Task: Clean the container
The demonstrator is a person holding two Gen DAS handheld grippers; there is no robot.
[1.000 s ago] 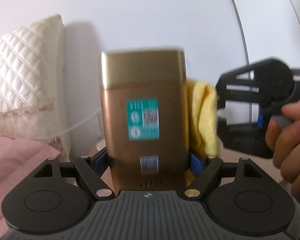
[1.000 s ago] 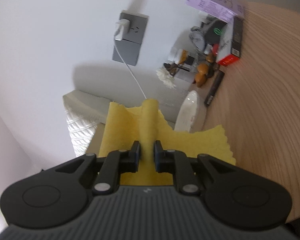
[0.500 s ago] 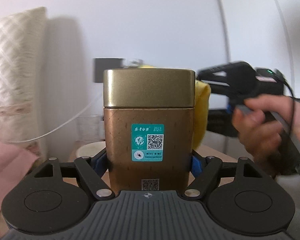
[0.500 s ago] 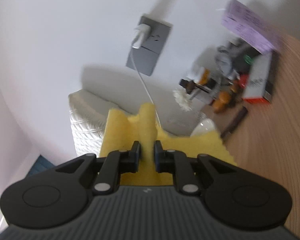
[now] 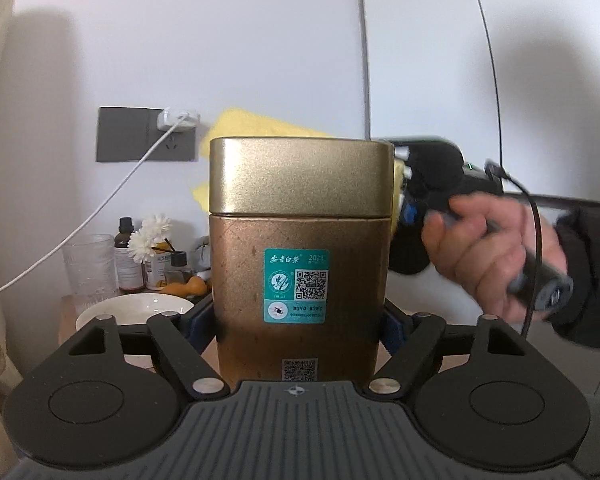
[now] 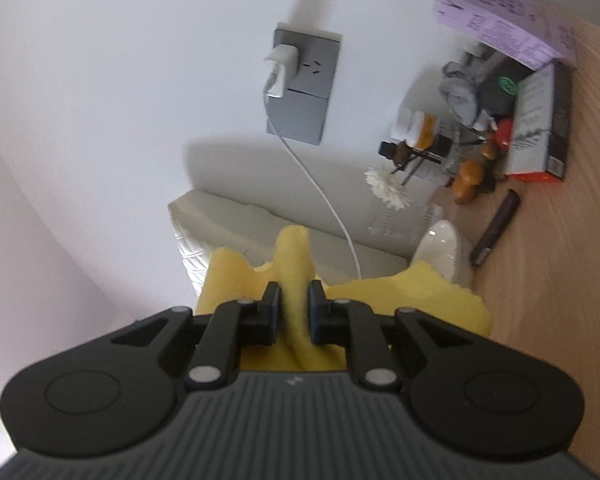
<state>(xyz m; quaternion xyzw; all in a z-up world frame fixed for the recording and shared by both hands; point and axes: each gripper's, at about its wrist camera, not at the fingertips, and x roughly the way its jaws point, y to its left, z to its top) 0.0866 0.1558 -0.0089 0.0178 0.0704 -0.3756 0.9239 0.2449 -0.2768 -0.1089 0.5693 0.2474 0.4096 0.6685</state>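
A bronze tin container with a gold lid and a teal label is held upright in the air by my left gripper, which is shut on its lower body. My right gripper is shut on a yellow cloth. In the left wrist view the right gripper sits just right of and behind the lid, and the yellow cloth spreads behind the lid's top edge. The container is not seen in the right wrist view.
A wooden table carries a white bowl, a clear glass, small bottles, a white flower, a purple box and a dark stick. A wall socket with a charger cable. A quilted pillow at left.
The left gripper has turned with the container toward the socket and table. The right gripper with the cloth has moved up behind the lid.
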